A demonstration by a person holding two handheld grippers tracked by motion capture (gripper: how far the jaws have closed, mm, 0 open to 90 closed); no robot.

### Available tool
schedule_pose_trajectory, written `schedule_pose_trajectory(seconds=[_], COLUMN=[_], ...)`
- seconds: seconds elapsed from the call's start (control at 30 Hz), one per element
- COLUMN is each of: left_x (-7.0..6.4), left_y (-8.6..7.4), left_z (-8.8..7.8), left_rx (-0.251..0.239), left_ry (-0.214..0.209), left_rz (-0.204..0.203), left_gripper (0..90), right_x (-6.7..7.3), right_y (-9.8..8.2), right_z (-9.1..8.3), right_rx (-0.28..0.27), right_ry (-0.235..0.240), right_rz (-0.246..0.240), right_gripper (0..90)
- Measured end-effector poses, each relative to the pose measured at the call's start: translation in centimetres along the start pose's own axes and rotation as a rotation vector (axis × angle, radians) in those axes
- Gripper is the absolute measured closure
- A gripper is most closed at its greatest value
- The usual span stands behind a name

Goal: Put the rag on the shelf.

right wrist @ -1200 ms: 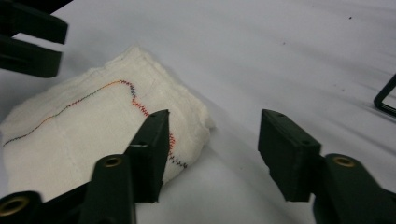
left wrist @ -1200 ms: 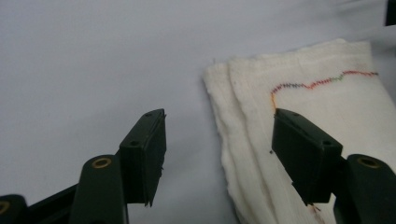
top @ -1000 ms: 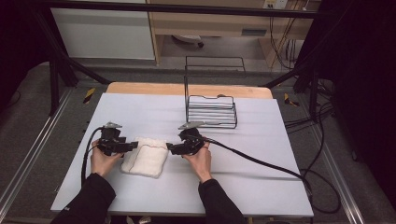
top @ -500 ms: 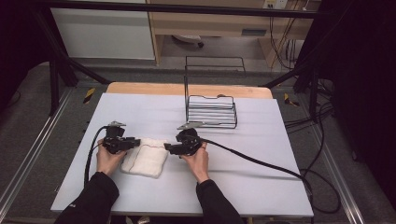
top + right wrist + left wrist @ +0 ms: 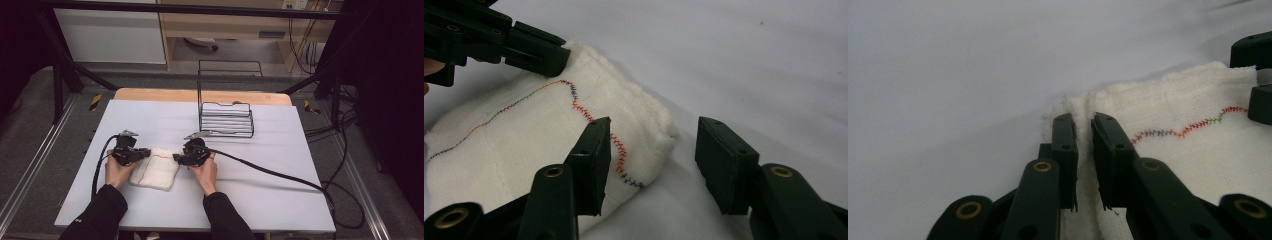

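1. My left tool (image 5: 1083, 142) has just been closing; its jaws now pinch the far left corner of the folded white towel (image 5: 155, 172).
2. My right tool (image 5: 651, 165) has been closing too, jaws apart around the far right corner, not gripping yet.
3. The towel lies flat on the surface (image 5: 280, 190), near the left edge; I judge a two-corner lift comes next.

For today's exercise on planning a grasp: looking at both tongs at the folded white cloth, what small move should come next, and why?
Probably close the right tongs on the cloth's near corner. Their jaws have just been closing but stand apart, straddling that corner. The left tongs, which have also been closing, already pinch the opposite edge, so both ends would then be held.
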State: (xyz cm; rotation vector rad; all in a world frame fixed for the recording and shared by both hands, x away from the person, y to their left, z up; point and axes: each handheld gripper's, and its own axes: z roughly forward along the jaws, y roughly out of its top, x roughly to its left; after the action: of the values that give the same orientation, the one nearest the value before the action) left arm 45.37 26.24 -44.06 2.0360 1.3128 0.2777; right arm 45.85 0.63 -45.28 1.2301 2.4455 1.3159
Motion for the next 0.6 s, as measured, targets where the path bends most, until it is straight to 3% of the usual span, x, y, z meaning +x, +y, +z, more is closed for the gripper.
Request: schedule_pose_trajectory(seconds=[0.4,0.5,0.6], left_x=[-0.11,-0.13,-0.04], left_y=[-0.13,-0.14,-0.12], left_z=[0.0,-0.04,-0.21], left_rx=[-0.01,-0.015,-0.025], left_ry=[0.007,0.008,0.003], left_rz=[0.033,0.036,0.028], left_gripper=[80.4,81.2,81.8], right_x=[0.54,0.59,0.7], right_y=[0.27,0.36,0.44], right_z=[0.86,0.7,0.47], right_rx=[0.039,0.032,0.026], right_ry=[0.006,0.008,0.01], right_rz=[0.042,0.037,0.031], right_gripper=[71.5,79.4,81.2])
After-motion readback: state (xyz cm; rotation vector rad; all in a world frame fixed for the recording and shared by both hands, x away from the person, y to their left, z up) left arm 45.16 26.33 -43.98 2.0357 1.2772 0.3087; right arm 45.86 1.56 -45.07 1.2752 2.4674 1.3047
